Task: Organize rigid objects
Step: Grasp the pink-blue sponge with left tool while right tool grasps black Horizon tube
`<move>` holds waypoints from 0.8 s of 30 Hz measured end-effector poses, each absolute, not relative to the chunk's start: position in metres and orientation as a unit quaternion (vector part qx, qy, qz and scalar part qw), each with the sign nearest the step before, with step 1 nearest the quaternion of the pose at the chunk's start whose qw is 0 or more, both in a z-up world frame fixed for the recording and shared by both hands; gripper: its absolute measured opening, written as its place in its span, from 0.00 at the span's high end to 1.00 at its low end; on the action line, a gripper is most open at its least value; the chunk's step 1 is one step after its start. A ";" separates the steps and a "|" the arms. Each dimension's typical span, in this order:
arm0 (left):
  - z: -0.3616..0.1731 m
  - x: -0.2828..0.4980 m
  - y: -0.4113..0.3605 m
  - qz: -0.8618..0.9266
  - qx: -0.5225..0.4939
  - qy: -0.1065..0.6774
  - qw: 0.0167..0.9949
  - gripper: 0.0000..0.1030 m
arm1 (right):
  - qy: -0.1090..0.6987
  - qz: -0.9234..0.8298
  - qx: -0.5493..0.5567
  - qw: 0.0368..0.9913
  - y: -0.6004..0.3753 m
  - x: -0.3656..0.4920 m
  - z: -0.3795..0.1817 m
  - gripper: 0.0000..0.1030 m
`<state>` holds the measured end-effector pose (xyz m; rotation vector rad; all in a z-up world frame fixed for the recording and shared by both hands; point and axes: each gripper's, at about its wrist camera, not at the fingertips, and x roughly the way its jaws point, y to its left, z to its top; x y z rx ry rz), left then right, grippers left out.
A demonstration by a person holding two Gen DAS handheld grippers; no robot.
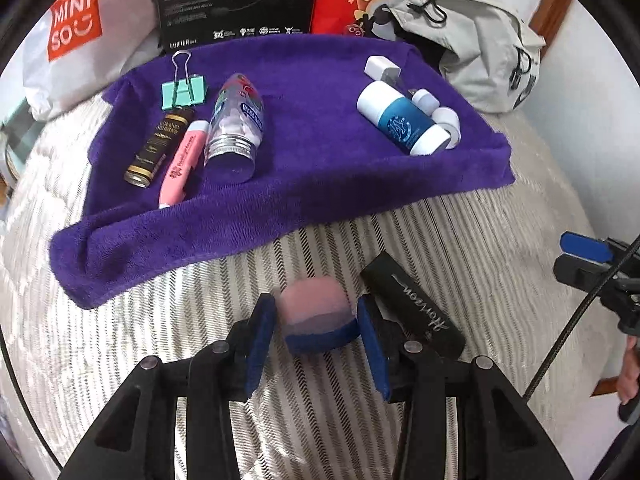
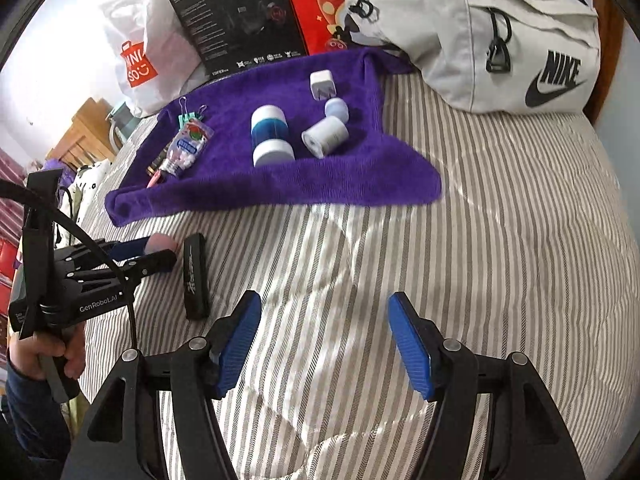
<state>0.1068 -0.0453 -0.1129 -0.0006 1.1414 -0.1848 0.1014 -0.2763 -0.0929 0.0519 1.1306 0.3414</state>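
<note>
Pink-and-blue round object (image 1: 318,316) sits between your left gripper (image 1: 316,334) pads, just above the striped bed (image 2: 500,220); it's motion-blurred, so you can't tell firm contact or what it is. Likely headed for the purple towel (image 1: 304,168), where items lie in two groups, so sorting seems underway. Black case (image 1: 416,312) lies just beside it on the bed. Your right gripper (image 2: 324,344) hangs wide open, empty. Left group is partly hidden in the right view.
</note>
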 end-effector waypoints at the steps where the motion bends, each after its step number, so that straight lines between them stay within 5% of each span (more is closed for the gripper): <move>1: -0.113 0.105 -0.045 -0.080 0.010 0.540 0.838 0.60 | 0.535 0.162 0.028 0.829 -0.277 0.100 -0.095 0.37; 24: -0.108 0.092 -0.031 -0.086 0.034 0.517 0.851 0.66 | 0.528 0.215 -0.014 0.821 -0.209 0.098 -0.108 0.37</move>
